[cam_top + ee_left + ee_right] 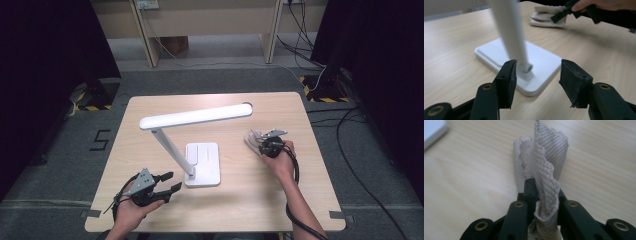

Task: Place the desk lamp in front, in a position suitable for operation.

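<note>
The ribbed cloth (544, 167) is lying right of the lamp (200, 155) on the table (240, 200); the right gripper (544, 192) is pinching it, probably for wiping; the left gripper (536, 82), its 2 fingers (507, 80) spread, is nearing the lamp's stem to steady it.

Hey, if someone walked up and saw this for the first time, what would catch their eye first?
Probably the white lamp in the middle of the table, its long head stretched out above its flat base. Next, the right tool on the table's right side, shut on a bunched ribbed cloth. The left tool sits open near the lamp's base, gripping nothing.
</note>
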A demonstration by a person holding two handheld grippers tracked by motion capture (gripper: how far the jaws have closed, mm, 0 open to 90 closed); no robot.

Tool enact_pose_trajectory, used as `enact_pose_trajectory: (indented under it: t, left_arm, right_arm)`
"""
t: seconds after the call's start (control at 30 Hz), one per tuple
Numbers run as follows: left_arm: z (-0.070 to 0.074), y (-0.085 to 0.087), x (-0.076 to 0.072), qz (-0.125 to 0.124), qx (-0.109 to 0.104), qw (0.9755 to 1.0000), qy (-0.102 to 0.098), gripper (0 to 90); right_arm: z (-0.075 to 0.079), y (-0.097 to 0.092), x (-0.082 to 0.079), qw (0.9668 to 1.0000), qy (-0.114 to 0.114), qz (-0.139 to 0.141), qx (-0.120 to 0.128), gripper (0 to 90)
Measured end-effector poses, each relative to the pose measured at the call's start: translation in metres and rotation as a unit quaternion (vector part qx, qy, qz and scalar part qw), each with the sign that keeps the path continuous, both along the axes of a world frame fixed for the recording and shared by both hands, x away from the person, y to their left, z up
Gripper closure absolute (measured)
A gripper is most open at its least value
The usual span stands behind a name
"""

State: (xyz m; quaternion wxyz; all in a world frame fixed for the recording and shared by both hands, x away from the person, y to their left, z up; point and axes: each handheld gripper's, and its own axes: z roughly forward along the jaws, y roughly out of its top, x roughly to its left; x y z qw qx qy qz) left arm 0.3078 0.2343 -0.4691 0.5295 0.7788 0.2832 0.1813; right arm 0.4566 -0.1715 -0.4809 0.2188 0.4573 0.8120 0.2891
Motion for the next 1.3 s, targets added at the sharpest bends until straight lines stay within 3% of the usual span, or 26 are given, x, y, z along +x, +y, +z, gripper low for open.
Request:
enact_pose_trajectory:
  t: [0.13, 0.23, 0.3, 0.43, 0.53, 0.63, 0.7, 0.73, 0.83, 0.97, 1.07, 1.13, 1.2, 1.23, 1.27, 1.3]
  left_arm:
    - [0.015, -0.021, -0.009, -0.052, 0.022, 0.9979, -0.03, 46.4]
    - [0.022, -0.038, -0.008, -0.08, 0.016, 0.996, -0.035, 43.6]
    - [0.026, -0.049, -0.006, -0.092, 0.027, 0.9944, -0.045, 41.6]
    - [0.028, -0.065, 0.002, -0.116, 0.044, 0.9906, -0.057, 37.6]
    - [0.023, -0.069, 0.012, -0.139, 0.071, 0.987, -0.04, 33.6]
    - [0.017, -0.071, 0.019, -0.155, 0.082, 0.9841, -0.026, 31.2]
    - [0.014, -0.071, 0.021, -0.16, 0.098, 0.9817, -0.028, 29.9]
    - [0.014, -0.071, 0.022, -0.166, 0.107, 0.9799, -0.03, 29.5]
    - [0.011, -0.071, 0.021, -0.184, 0.122, 0.9749, -0.028, 27.6]
    - [0.005, -0.071, 0.019, -0.198, 0.145, 0.9691, -0.018, 28.3]
    - [0.002, -0.071, 0.018, -0.205, 0.149, 0.9674, -0.016, 33.1]
    - [0.0, -0.07, 0.017, -0.209, 0.154, 0.9655, -0.02, 38.2]
    - [0.0, -0.068, 0.017, -0.214, 0.16, 0.9633, -0.029, 44.2]
    - [0.001, -0.067, 0.017, -0.216, 0.162, 0.9623, -0.034, 46.6]
    - [0.001, -0.066, 0.016, -0.217, 0.163, 0.9618, -0.039, 50.4]
    - [0.002, -0.065, 0.016, -0.216, 0.164, 0.9616, -0.044, 53.5]
  right_arm:
    - [0.014, 0.014, -0.03, 0.9983, 0.006, 0.058, -0.007, 80.2]
    - [0.023, 0.027, -0.057, 0.9952, 0.006, 0.097, -0.001, 80.1]
    - [0.026, 0.038, -0.074, 0.9921, 0.005, 0.125, -0.007, 80.0]
    - [0.026, 0.061, -0.102, 0.9853, 0.015, 0.17, 0.006, 79.9]
    - [0.026, 0.075, -0.116, 0.9784, 0.022, 0.205, 0.016, 79.7]
    - [0.025, 0.088, -0.124, 0.9706, 0.037, 0.237, 0.017, 79.4]
    - [0.026, 0.095, -0.128, 0.9657, 0.041, 0.256, 0.013, 79.4]
    - [0.027, 0.1, -0.13, 0.9624, 0.043, 0.268, 0.01, 79.4]
    - [0.031, 0.105, -0.133, 0.9566, 0.049, 0.286, 0.019, 79.5]
    - [0.038, 0.11, -0.134, 0.9512, 0.052, 0.301, 0.044, 79.5]
    - [0.042, 0.114, -0.135, 0.9474, 0.047, 0.313, 0.046, 79.5]
    - [0.044, 0.117, -0.134, 0.945, 0.047, 0.319, 0.056, 79.5]
    - [0.046, 0.118, -0.134, 0.9451, 0.042, 0.319, 0.056, 79.5]
    - [0.047, 0.118, -0.133, 0.9434, 0.04, 0.324, 0.058, 79.5]
    - [0.048, 0.119, -0.134, 0.9446, 0.041, 0.321, 0.058, 79.5]
    - [0.049, 0.12, -0.133, 0.9435, 0.038, 0.323, 0.062, 79.4]
